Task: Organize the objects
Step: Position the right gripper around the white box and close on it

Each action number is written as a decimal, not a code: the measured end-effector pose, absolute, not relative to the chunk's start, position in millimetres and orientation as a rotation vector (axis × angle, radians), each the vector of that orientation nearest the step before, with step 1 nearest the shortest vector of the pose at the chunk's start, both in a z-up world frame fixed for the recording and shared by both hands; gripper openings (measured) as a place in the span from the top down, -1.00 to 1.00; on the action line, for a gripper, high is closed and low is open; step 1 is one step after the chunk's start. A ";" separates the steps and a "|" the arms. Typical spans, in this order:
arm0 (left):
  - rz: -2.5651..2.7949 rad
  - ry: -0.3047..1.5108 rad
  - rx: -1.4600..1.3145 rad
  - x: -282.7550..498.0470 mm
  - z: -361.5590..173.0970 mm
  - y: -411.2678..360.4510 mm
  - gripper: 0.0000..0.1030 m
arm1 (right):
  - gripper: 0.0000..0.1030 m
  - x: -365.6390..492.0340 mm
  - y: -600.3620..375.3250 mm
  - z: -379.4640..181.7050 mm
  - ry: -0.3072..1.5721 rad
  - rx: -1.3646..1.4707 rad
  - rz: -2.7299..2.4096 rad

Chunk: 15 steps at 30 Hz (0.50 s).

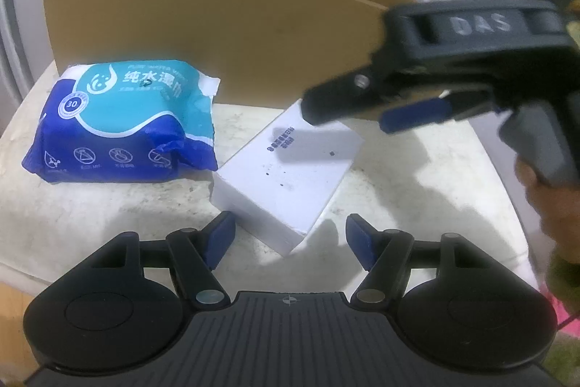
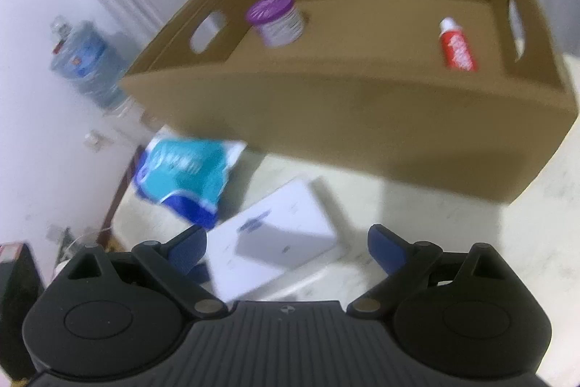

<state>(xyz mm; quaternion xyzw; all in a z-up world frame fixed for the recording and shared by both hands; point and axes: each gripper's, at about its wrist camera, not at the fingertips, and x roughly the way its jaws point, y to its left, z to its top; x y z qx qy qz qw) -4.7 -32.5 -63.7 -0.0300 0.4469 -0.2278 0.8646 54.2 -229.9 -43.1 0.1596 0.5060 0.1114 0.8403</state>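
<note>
- The left claw (image 1: pixel 288 243) stood half-spread and empty, the white box (image 1: pixel 286 169) on the worktop (image 1: pixel 417 176) just ahead of its tips, likely ready for a pickup.
- The right claw (image 2: pixel 286 247) gaped wide, holding nothing, above the same box's far end; the wipes pack (image 1: pixel 123 122) lay beyond the left claw's left finger, against the cardboard box (image 1: pixel 217 35).
- Only the right wrist view showed that carton's inside: a purple-lidded jar (image 2: pixel 277 20) and a red tube (image 2: pixel 456 46), presumably already sorted.

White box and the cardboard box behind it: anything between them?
No. In the right wrist view only bare tabletop separates the white box from the cardboard box.
</note>
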 end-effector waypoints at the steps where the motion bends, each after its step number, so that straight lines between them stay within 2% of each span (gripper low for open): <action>1: -0.477 0.936 -0.059 -4.6 -63.4 -31.7 -0.32 | -0.90 56.7 -230.4 -43.5 1.063 0.332 0.230; 9: -0.477 0.935 -0.054 -7.4 -62.5 -23.9 -0.32 | -0.90 72.9 -219.3 -59.2 1.096 0.333 0.266; 15: -0.468 0.933 -0.043 -5.5 -61.3 -24.3 -0.33 | -0.98 65.7 -206.6 -60.3 1.117 0.312 0.292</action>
